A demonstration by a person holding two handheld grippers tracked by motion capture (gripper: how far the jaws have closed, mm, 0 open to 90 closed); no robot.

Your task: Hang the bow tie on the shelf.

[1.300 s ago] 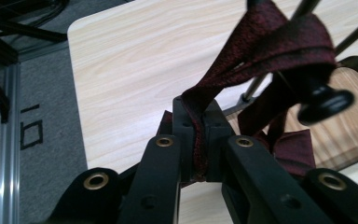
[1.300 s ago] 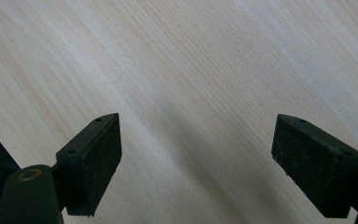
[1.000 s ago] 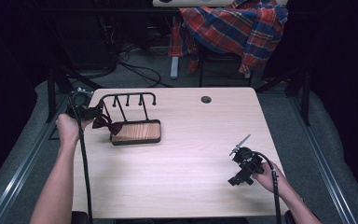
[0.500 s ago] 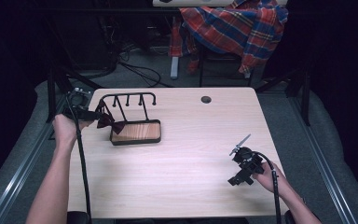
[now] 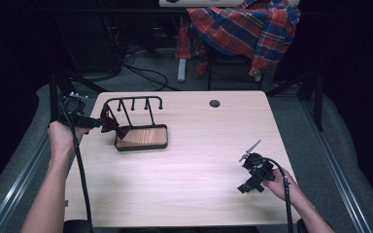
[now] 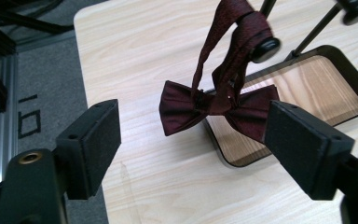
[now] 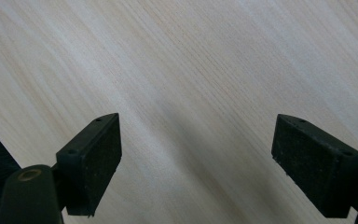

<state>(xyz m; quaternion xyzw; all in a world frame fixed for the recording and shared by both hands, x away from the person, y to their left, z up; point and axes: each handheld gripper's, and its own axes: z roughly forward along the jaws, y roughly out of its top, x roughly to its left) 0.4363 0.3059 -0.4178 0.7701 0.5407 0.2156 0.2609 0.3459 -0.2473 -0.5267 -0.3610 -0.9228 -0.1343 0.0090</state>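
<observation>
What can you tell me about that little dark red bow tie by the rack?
The bow tie is dark burgundy, of woven-looking fabric, with two flared wings and a knot in the middle. Its neck strap loops up over a black knobbed peg of the rack, so it hangs just above the wooden base's near edge. The left gripper has just been opening; its pads stand on either side of the tie without pressing it.

The rack (image 5: 141, 127) stands on the table (image 5: 184, 184) at my left; a bow tie (image 5: 112, 127) hangs on its left peg, just beside my left gripper (image 5: 97, 123).
</observation>
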